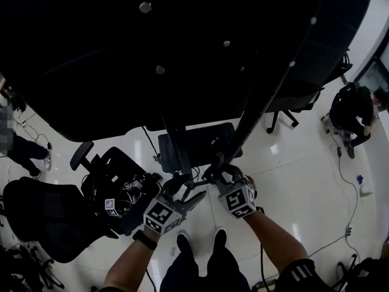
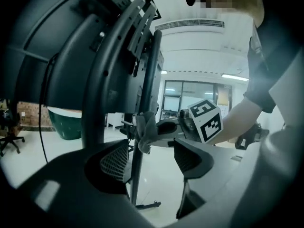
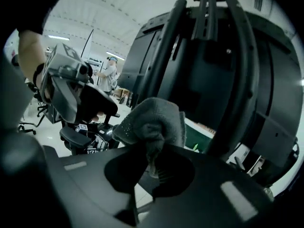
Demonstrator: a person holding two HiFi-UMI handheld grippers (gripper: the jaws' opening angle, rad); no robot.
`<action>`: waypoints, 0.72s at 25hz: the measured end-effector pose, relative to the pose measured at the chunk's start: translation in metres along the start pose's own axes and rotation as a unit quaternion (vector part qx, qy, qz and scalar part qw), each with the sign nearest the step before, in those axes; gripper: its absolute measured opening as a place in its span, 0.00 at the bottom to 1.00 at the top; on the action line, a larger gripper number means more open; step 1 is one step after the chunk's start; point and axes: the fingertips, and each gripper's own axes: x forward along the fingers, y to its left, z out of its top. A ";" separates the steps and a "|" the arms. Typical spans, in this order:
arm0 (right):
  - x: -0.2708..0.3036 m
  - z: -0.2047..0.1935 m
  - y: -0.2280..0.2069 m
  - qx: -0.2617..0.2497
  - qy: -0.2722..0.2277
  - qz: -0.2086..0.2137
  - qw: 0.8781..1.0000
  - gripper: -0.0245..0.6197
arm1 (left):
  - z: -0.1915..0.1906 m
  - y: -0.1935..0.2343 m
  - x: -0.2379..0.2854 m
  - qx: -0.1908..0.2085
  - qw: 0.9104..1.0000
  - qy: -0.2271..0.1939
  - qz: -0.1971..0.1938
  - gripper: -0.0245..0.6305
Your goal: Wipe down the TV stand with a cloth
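Note:
The TV stand's dark uprights (image 1: 181, 146) rise to the back of the black screen (image 1: 182, 53). My right gripper (image 1: 223, 174) is at the uprights, shut on a crumpled grey cloth (image 3: 153, 122) that bulges from between its jaws (image 3: 152, 160). In the left gripper view the cloth (image 2: 145, 133) lies against a thin upright (image 2: 142, 80). My left gripper (image 1: 187, 190) is just left of the right one, open; that upright shows in the gap of its jaws (image 2: 152, 158), and I cannot tell whether they touch it. The curved stand tubes (image 3: 164, 56) fill the right gripper view.
Black office chairs (image 1: 36, 215) stand at the lower left, and a dark seat (image 1: 200, 143) sits by the stand's foot. A person crouches at the right (image 1: 354, 111); another stands at the left edge (image 1: 21, 148). Cables (image 1: 347, 187) run over the glossy white floor.

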 end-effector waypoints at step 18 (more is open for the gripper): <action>-0.246 0.299 -0.195 -0.120 -0.136 -0.094 0.979 0.08 | 0.325 -0.124 -0.023 0.174 0.973 -0.145 -0.054 0.53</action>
